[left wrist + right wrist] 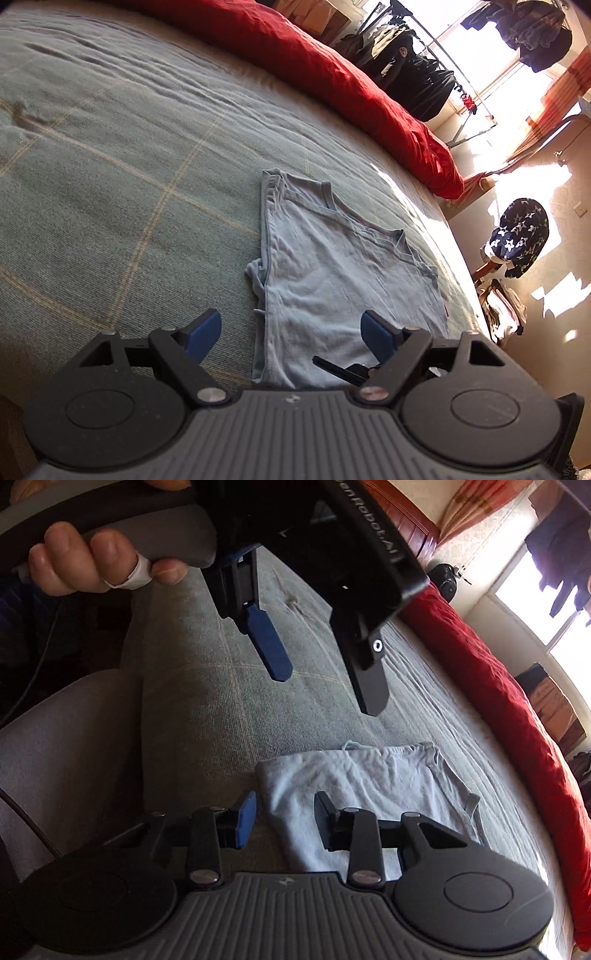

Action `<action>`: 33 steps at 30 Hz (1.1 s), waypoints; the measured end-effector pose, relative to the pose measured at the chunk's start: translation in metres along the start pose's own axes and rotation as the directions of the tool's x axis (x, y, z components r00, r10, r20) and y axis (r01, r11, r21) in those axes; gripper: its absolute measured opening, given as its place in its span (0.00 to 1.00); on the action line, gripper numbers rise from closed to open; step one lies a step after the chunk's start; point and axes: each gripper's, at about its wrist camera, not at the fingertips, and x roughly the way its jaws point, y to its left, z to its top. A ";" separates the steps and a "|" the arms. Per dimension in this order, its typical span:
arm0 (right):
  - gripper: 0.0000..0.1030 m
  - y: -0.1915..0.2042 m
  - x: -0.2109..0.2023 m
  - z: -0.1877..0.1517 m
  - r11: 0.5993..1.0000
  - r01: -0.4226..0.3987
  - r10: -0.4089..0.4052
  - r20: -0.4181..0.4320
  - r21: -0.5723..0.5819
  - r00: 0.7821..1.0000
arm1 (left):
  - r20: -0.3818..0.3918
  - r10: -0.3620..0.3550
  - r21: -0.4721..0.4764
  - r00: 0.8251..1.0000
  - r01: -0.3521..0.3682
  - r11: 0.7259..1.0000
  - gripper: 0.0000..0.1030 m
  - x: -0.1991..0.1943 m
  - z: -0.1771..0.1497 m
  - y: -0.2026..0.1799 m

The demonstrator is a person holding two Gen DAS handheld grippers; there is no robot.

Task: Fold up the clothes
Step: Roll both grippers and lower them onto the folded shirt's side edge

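A wide grey-green bedspread (129, 155) with thin pale check lines fills most of both views. A long, rumpled red quilt (332, 74) lies along its far edge, running from the top centre to the right of the left wrist view and down the right side of the right wrist view. At the upper right of the left wrist view, dark clothes (417, 81) hang on a rack before a bright window.

The light blue sleeveless cotton top (340, 273) lies folded flat on the bedspread, in the lower centre of both views, neckline toward the quilt in the left wrist view.

The left gripper (291, 336), black with blue pads, sits at the bottom of its own view with its jaws wide apart and nothing between them; the near edge of the top lies below the gap. In the right wrist view it hangs tilted in the upper centre, above the bedspread, held by a hand (92, 561) at the upper left with a white strip around one finger.

The right gripper (284, 819) at the bottom centre has jaws partly open, not gripping, over the top's near left corner.
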 end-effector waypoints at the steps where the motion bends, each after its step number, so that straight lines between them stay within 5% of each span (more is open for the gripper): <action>1: 0.35 0.004 0.003 0.002 1.000 0.005 -0.005 -0.005 -0.018 1.000 | -0.005 -0.021 -0.022 1.000 0.021 1.000 0.79 0.001 -0.001 0.003; 4: 0.30 0.016 0.010 0.004 0.997 0.037 -0.039 -0.022 -0.074 0.999 | -0.027 -0.066 -0.077 0.997 0.063 0.995 0.79 0.004 -0.003 0.010; 14: 0.25 0.027 0.014 0.006 0.993 0.064 -0.070 -0.052 -0.102 0.996 | -0.108 -0.056 -0.054 0.993 0.050 0.997 0.79 0.031 -0.006 0.012; 21: 0.15 0.020 0.012 0.002 0.999 0.039 -0.040 -0.076 -0.016 0.996 | -0.134 -0.068 -0.029 0.989 0.065 0.997 0.79 0.065 0.027 0.018; 33: 0.23 0.004 -0.018 -0.016 0.983 0.022 -0.013 -0.053 0.180 0.999 | -0.210 -0.119 0.010 0.970 0.124 0.992 0.79 0.124 0.061 0.021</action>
